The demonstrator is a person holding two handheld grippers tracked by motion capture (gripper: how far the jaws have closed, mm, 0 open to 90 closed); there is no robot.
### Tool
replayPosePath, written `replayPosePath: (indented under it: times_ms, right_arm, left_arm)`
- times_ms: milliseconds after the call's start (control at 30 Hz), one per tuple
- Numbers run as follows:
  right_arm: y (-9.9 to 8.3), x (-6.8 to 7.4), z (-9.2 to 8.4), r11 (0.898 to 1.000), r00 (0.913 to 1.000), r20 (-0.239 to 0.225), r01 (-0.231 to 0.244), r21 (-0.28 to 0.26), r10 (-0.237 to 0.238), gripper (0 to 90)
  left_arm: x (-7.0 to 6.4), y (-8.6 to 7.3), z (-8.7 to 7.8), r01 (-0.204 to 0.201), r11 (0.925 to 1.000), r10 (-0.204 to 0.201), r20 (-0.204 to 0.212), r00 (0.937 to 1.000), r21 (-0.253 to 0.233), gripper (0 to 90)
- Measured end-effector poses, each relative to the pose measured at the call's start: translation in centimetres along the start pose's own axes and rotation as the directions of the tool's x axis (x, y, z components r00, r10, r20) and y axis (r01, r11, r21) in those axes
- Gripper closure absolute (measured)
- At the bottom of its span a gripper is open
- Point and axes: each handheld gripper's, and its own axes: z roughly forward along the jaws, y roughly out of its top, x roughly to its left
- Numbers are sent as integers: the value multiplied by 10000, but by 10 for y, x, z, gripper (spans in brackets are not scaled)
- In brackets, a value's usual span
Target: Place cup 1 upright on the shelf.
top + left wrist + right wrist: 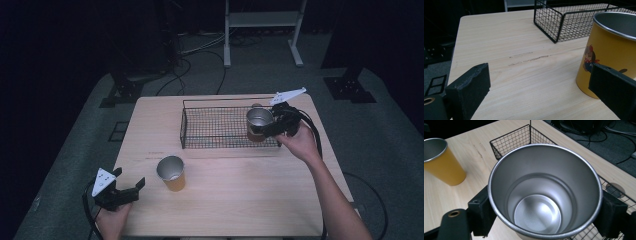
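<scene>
- Nearest us, left gripper (131,186) sits at the table's (225,200) near-left corner, held in a hand (112,220); jaws spread wide, nothing between them.
- In the left gripper view we see the yellow cup (609,47) just beside the right-hand jaw, partly behind it, not between the jaws; bare wood in the gap. Whether jaw and cup touch, we cannot tell.
- Same yellow cup stands upright on the table, just right of the left gripper, open end up, steel inside, cartoon print on its side.
- Farther off, wire basket (220,127) rests on the far half of the table, well apart from the yellow cup.
- Right gripper (265,127) is at the basket's right end, jaws clamped on a steel cup (259,120).
- In the right gripper view we see the steel cup (544,192) upright between the jaws, one pad on each side of its wall, mouth up, empty.
- Steel cup sits over the basket's right end; whether it rests on the mesh, we cannot tell.
</scene>
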Motion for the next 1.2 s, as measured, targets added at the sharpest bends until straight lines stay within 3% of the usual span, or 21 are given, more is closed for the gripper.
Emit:
replayPosePath:
  times_ms: [333,667,767,1200]
  right_arm:
    - [19,-9,11,9998,9999,77,114,155,-115,178]
    - [33,-26,19,9992,9991,-104,-405,4,405,177]
    - [38,-31,23,9993,9991,202,-362,83,361,177]
    - [55,-41,40,9980,9989,343,-325,538,307,177]
  left_arm:
    - [0,0,0,-8,10000,8,9,10000,13,27]
    - [0,-1,0,-33,10000,33,23,10000,73,28]
    - [-1,-2,0,15,10000,-16,60,10000,88,28]
    - [-1,-2,1,-12,9999,11,85,10000,153,28]
